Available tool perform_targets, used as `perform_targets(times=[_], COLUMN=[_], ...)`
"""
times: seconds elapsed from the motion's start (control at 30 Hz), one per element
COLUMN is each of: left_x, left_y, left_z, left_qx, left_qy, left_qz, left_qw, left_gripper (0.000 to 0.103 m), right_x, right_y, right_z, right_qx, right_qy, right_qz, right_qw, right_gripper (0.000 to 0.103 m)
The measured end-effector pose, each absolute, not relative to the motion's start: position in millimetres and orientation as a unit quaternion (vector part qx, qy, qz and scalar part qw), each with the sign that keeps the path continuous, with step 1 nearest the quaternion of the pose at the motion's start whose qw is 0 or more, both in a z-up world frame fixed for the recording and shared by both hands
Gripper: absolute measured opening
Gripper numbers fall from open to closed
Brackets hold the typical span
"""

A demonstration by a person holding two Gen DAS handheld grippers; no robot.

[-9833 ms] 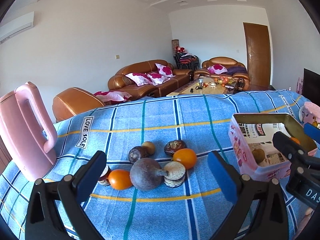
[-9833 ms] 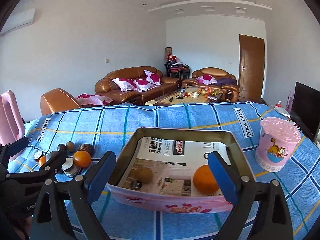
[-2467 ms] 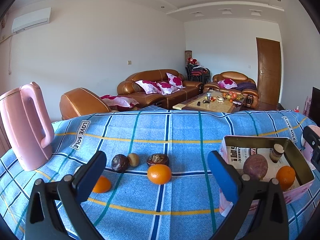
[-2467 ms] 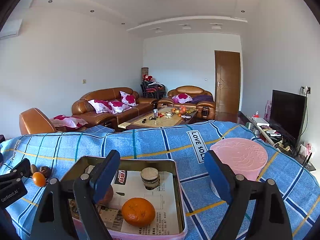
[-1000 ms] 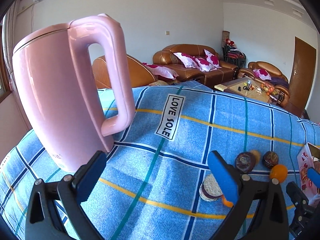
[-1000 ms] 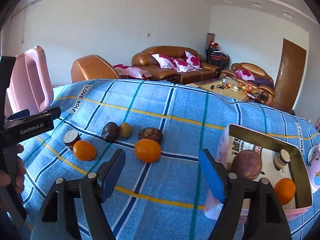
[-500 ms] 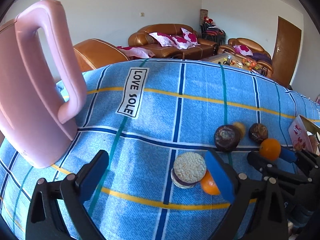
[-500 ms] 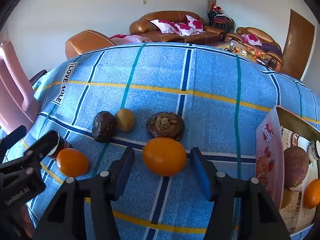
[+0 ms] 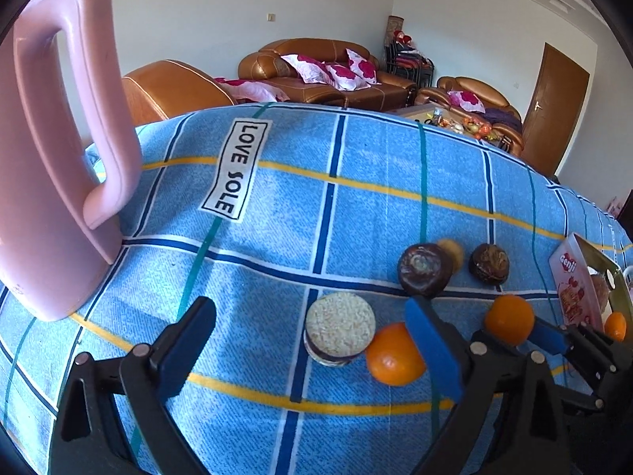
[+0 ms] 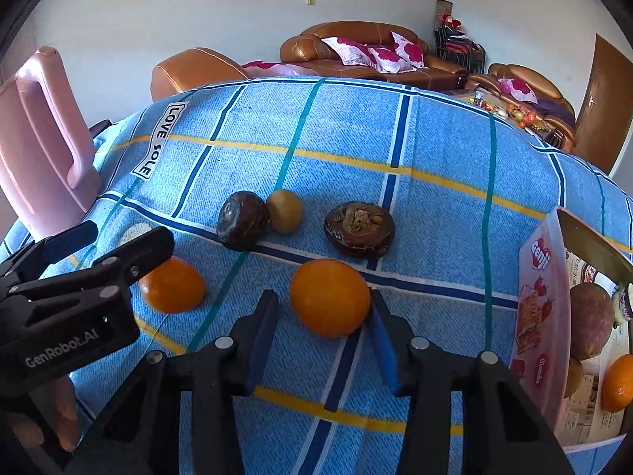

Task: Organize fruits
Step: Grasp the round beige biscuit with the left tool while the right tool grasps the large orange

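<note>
A blue checked cloth (image 10: 435, 166) covers the table, with a label on it reading LOVE SOLE. At its left end stands a tall pink kettle (image 9: 47, 182), upright, handle toward the fruit. At the right edge sits a pink box (image 10: 542, 308) lined with newspaper; inside it lie a large purple-brown fruit (image 10: 589, 324), an orange and a small jar, only partly in view.

The left gripper (image 9: 312, 348) hangs over the near left part of the cloth with its jaws wide apart, touching nothing. A round halved fruit with a pale grainy face (image 9: 340, 328) stands between its fingers, and a small orange (image 9: 391, 356) lies just beside that fruit, partly behind the right finger.

The right gripper (image 10: 322, 332) points down at the middle orange (image 10: 330, 297), which lies on the cloth between the blue pads. Its jaws are closing; the right pad seems to be at the orange's skin, while a narrow gap shows at the left one.

Beyond the oranges lie a dark wrinkled fruit (image 10: 241, 219), a small yellow-brown fruit (image 10: 285, 210) touching it, and a brown flattened fruit (image 10: 359, 229) a little to the right.
</note>
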State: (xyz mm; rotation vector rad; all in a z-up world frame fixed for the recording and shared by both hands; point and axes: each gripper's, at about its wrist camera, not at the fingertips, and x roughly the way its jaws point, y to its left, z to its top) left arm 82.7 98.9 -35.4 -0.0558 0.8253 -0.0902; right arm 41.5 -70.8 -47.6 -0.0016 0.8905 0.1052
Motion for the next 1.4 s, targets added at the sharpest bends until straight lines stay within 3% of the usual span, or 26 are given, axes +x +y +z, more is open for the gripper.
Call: perform_targets(times=[0.03,0.1,0.33,0.43,0.47,0.67,0.97,1.2,1.27,1.33,1.4], left_x=[84.0,88.0,85.6,79.9,78.1,64.6,52.5,46.8,42.7,41.4,41.0], left_y=[102.6,111.5,115.4,112.8,111.1,114.5,124.3,121.6,124.3,124.5,124.0], left_z=[-36.3,-39.8,-42.5,-39.8,-36.7,-16.1,0.3,3.9,6.1,7.8,8.6], left_qx=[-0.037,-0.060,-0.068,-0.078,-0.078,-0.059,-0.130,-0.129,-0.129,-0.126,-0.122], left_qy=[0.404,0.415,0.420,0.411,0.403,0.335,0.285,0.271,0.263,0.260,0.258], left_qz=[-0.043,-0.038,-0.036,-0.062,-0.068,-0.034,-0.120,-0.108,-0.102,-0.098,-0.093], left_qw=[0.913,0.907,0.904,0.906,0.910,0.940,0.942,0.948,0.951,0.952,0.954], left_gripper=[0.096,0.082,0.068,0.047,0.035,0.035,0.035,0.035,0.035,0.035,0.036], right_x=[38.6,37.4,30.9,26.2,24.3,10.2,-7.2,-4.9,0.4,6.5,11.5], right_y=[-71.8,-74.5,-80.3,-88.0,-88.0,-89.6,-96.5,-104.7,-107.8,-104.2,-93.5], right_z=[-47.5,-45.6,-43.7,-37.7,-36.3,-23.4,-8.1,-15.3,-20.2,-24.4,-28.0], right_qx=[0.003,0.010,0.038,0.063,0.069,0.075,0.087,0.086,0.101,0.101,0.082], right_qy=[0.430,0.429,0.424,0.401,0.392,0.339,0.286,0.305,0.324,0.337,0.347], right_qz=[0.052,0.054,0.068,0.075,0.078,0.082,0.100,0.084,0.098,0.109,0.114], right_qw=[0.901,0.902,0.902,0.911,0.914,0.934,0.949,0.945,0.936,0.930,0.927], right_gripper=[0.046,0.044,0.040,0.039,0.039,0.036,0.036,0.037,0.046,0.062,0.062])
